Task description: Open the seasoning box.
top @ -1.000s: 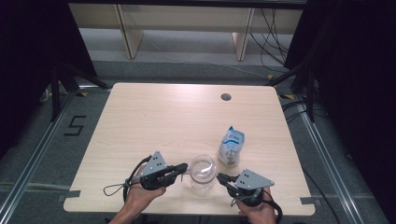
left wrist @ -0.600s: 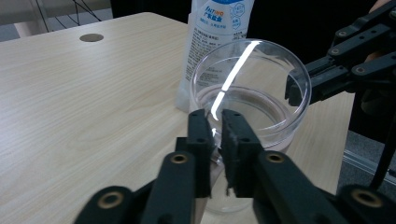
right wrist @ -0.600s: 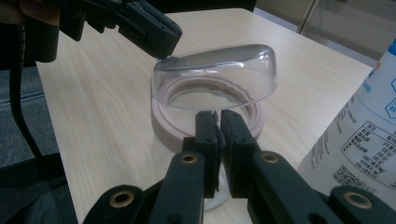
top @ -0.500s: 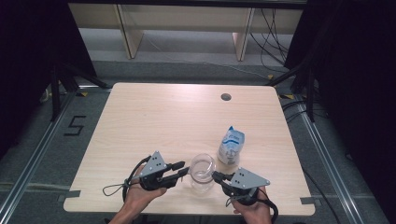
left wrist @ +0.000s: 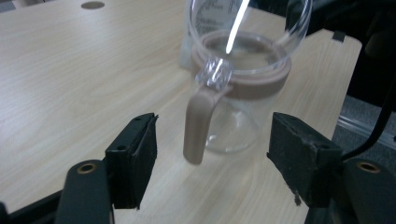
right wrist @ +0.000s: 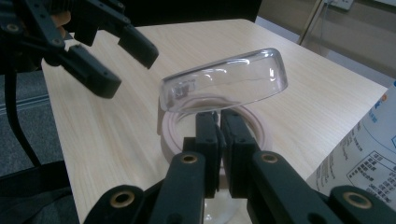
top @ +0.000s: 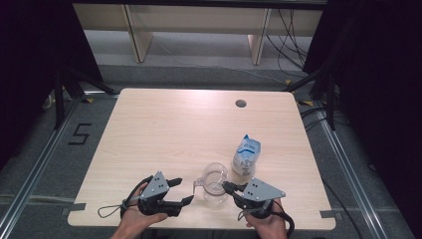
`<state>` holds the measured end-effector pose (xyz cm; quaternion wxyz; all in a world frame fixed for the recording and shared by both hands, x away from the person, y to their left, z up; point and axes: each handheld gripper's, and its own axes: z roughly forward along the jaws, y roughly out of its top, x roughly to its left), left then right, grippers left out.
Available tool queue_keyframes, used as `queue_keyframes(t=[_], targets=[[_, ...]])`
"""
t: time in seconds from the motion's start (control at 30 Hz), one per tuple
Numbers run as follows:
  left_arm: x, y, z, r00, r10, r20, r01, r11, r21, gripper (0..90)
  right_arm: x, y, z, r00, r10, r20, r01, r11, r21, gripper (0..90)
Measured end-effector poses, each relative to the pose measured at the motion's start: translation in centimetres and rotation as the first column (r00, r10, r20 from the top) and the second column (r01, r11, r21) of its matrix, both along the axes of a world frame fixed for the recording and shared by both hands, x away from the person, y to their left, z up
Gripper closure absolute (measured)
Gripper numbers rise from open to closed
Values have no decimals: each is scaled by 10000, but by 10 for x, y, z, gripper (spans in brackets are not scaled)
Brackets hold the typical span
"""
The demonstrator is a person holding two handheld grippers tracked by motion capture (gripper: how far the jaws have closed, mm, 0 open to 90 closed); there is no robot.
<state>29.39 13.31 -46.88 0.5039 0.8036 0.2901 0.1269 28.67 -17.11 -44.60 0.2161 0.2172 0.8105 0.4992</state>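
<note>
The glass jar stands near the table's front edge, its clear lid tipped up and its beige handle pointing to the left gripper. At its 9 o'clock this gripper has just been opening; the jaws are spread, with the handle before them but untouched. At 4 o'clock the right gripper pinches the jar's rim. A white-blue pouch stands at 1 o'clock, just beside the jar.
</note>
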Motion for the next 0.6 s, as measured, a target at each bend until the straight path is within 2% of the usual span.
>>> queue_keyframes(t=[0.03, 0.07, 0.1, 0.17, 0.2, 0.23, 0.27, 0.3, 0.4, 0.43, 0.47, 0.53, 0.6], targets=[[-1, 3, -3, 9996, 171, -220, -170, 9999, 26, 297, -1, 2, 0, 10000, -32, 75, 32, 10000, 95, 864], [-1, 3, -3, 9996, 171, -220, -170, 9999, 26, 289, -1, 3, 1, 10000, 26, 50, -26, 10000, 58, 864], [-2, 6, -7, 9987, 294, -422, -294, 9996, 18, 283, -1, 3, 2, 9999, 72, 70, -73, 10000, 39, 863], [-2, 7, -8, 9983, 409, -415, -405, 9991, 85, 280, -1, 4, 3, 9999, 62, 81, -63, 9999, 90, 863], [-1, 9, -11, 9971, 433, -622, -427, 9990, 110, 273, 0, 5, 5, 9997, 194, 117, -194, 9998, 77, 863], [-1, 9, -11, 9971, 433, -622, -427, 9990, 110, 273, 0, 5, 5, 9997, 194, 117, -194, 9998, 77, 863], [-2, 10, -13, 9959, 635, -647, -633, 9980, 53, 273, -1, 6, 5, 9998, 156, 110, -157, 9998, 92, 862], [-2, 11, -13, 9951, 637, -756, -623, 9978, 207, 272, -1, 8, 6, 9999, 69, 141, -72, 9997, 236, 861], [-3, 13, -17, 9935, 756, -854, -731, 9968, 320, 260, 0, 11, 8, 9995, 278, 149, -280, 9995, 137, 858], [-3, 13, -19, 9932, 801, -845, -782, 9966, 264, 259, -1, 13, 8, 9996, 204, 194, -209, 9995, 254, 858], [-4, 13, -19, 9904, 931, -1023, -903, 9954, 318, 259, 0, 13, 8, 9993, 271, 269, -276, 9995, 173, 858], [-4, 15, -22, 9898, 958, -1056, -943, 9954, 195, 256, -1, 16, 9, 9993, 291, 230, -297, 9992, 262, 857], [-4, 17, -23, 9886, 986, -1135, -960, 9950, 280, 254, -1, 18, 10, 9989, 424, 186, -428, 9988, 226, 853]])
